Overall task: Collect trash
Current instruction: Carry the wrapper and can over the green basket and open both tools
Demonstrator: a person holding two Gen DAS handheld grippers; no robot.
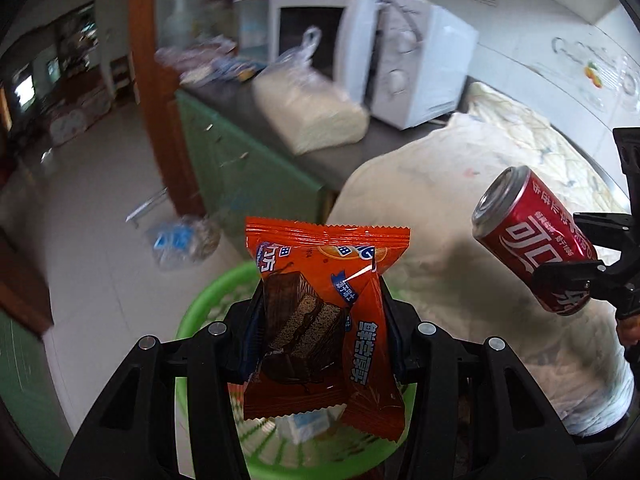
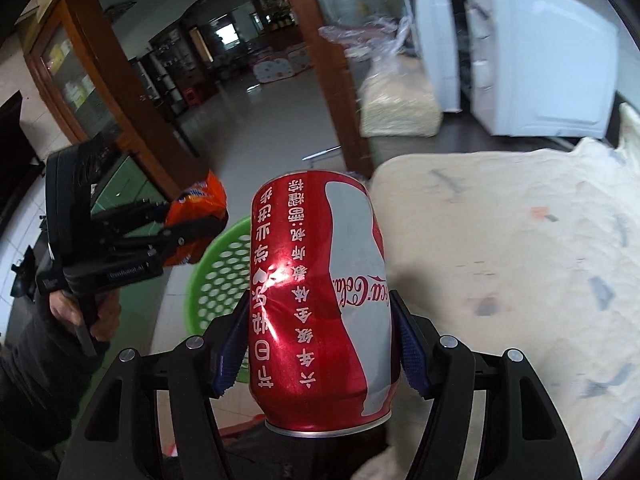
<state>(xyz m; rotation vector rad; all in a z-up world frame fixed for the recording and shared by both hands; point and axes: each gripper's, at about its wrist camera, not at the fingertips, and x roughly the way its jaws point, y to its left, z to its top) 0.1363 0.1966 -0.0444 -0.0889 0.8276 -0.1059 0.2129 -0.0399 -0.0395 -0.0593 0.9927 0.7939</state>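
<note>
My left gripper (image 1: 326, 328) is shut on an orange snack wrapper (image 1: 320, 320) with a chocolate cake picture, held above a green perforated basket (image 1: 200, 308). The basket holds a small white-blue carton (image 1: 304, 428). My right gripper (image 2: 320, 348) is shut on a dented red Coca-Cola can (image 2: 320, 304). In the left wrist view the can (image 1: 532, 240) hangs tilted at the right, over a cream cloth. In the right wrist view the left gripper (image 2: 188, 228) with the wrapper (image 2: 200, 208) is at the left, above the basket (image 2: 216, 276).
A cream cloth-covered surface (image 1: 460, 216) lies right of the basket. A dark counter on green cabinets (image 1: 240, 168) carries a bag of pale grains (image 1: 312, 108) and a white microwave (image 1: 400, 48). A crumpled plastic bag (image 1: 184, 240) lies on the tiled floor. A wooden door frame (image 2: 320, 64) stands behind.
</note>
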